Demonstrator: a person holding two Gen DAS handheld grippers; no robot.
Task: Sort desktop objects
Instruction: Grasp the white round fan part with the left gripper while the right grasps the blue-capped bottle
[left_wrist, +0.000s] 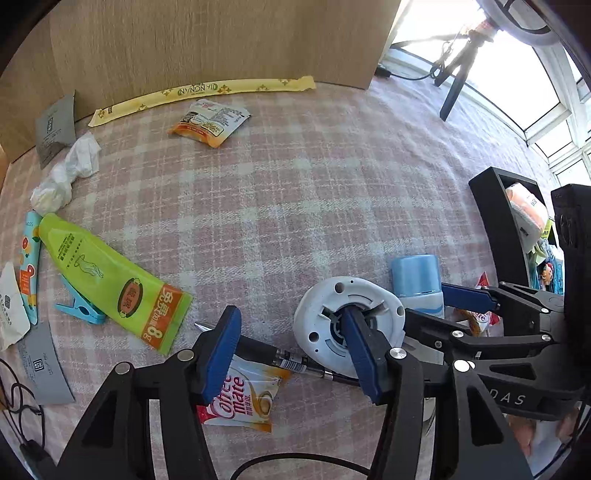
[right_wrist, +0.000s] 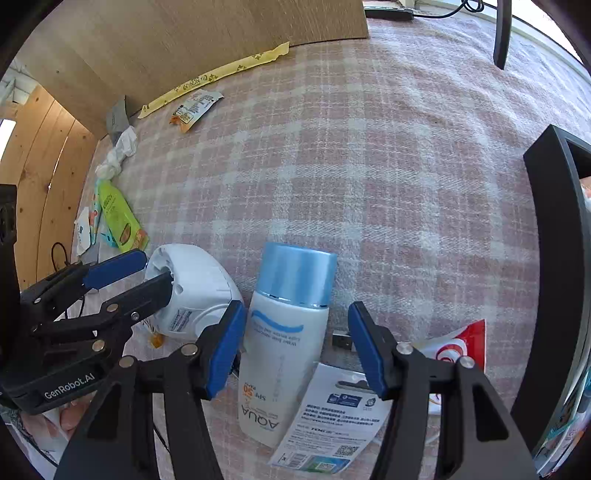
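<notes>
In the left wrist view, the left gripper (left_wrist: 295, 354) is seen with its blue pads spread, nothing being pinched: its right finger is set in the central opening of a white round device (left_wrist: 334, 314) lying on the checked cloth (left_wrist: 295, 184), while its left finger stands clear of it. Beneath and between the fingers a black pen (left_wrist: 295, 360) is laid, and under the left finger a sachet printed "Coffee mate" (left_wrist: 240, 400) is found. Off to the gripper's left a green tube (left_wrist: 110, 284) marked "8" is seen resting over a light blue clip (left_wrist: 79, 308), and far ahead a long yellow wrapper (left_wrist: 203, 92) reading "LIANONAN", upside down, is laid along a wooden board (left_wrist: 221, 40). To the right the right gripper (left_wrist: 476, 306) is visible, with "DAS" legible on its body, and just beyond the device a blue-capped bottle (left_wrist: 417, 284) is seen. In the right wrist view, the right gripper (right_wrist: 295, 347) is held wide apart over that bottle (right_wrist: 284, 343), which lies between the pads, close against the left pad but not squeezed; "AQUA" and "SPF 50" are read on it upside down. Under the right finger a white card (right_wrist: 332, 417) with QR codes is laid. To the left the left gripper (right_wrist: 144, 273), marked "GenRobot.AI", is seen at the white device (right_wrist: 192, 291). A black tray (right_wrist: 557, 258) is placed to the right.
</notes>
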